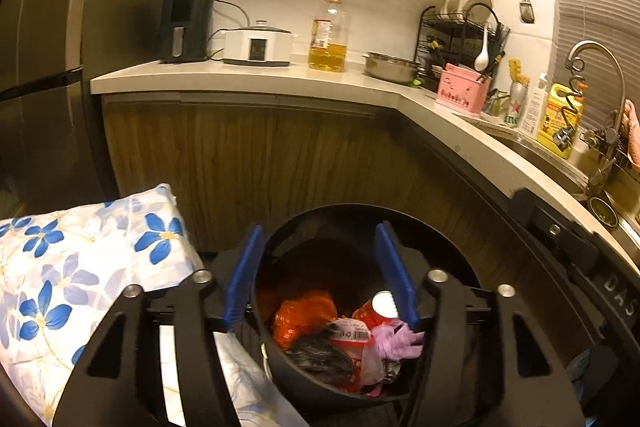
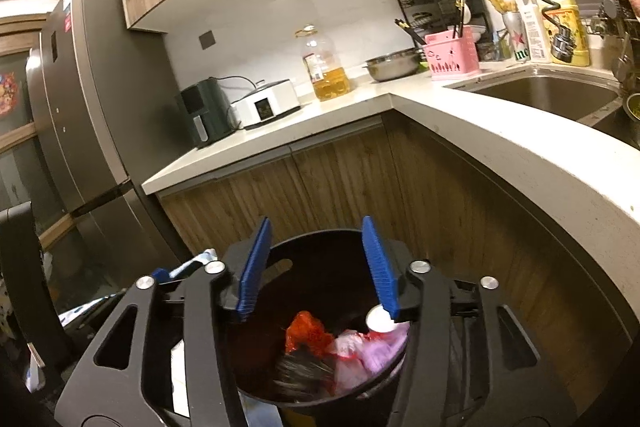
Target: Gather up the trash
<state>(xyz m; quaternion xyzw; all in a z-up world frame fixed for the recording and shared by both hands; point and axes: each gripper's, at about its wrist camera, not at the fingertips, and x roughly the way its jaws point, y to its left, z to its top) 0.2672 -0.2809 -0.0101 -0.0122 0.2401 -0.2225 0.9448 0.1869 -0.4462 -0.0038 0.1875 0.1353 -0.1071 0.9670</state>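
A round black trash bin [image 1: 448, 239] stands on the floor by the wooden counter front; it also shows in the right wrist view [image 2: 320, 243]. Inside lie an orange plastic bag [image 1: 304, 315], a black bag [image 1: 320, 355], a red can with a white end [image 1: 378, 307], and a purple glove [image 1: 396, 341]. The right view shows the orange bag [image 2: 306, 331], the can's white end [image 2: 379, 319] and pinkish plastic [image 2: 368, 351]. My left gripper [image 1: 320, 279] is open and empty above the bin. My right gripper [image 2: 318, 267] is open and empty above the bin too.
A blue-flowered cloth [image 1: 80, 267] lies left of the bin. The L-shaped counter [image 2: 360, 99] holds an air fryer [image 1: 186, 27], cooker [image 1: 258, 45], oil bottle [image 1: 328, 35], steel bowl [image 1: 390, 67], dish rack [image 1: 460, 39] and pink basket [image 1: 462, 89]. Sink [image 2: 544, 95] at right; fridge [image 2: 80, 99] at left.
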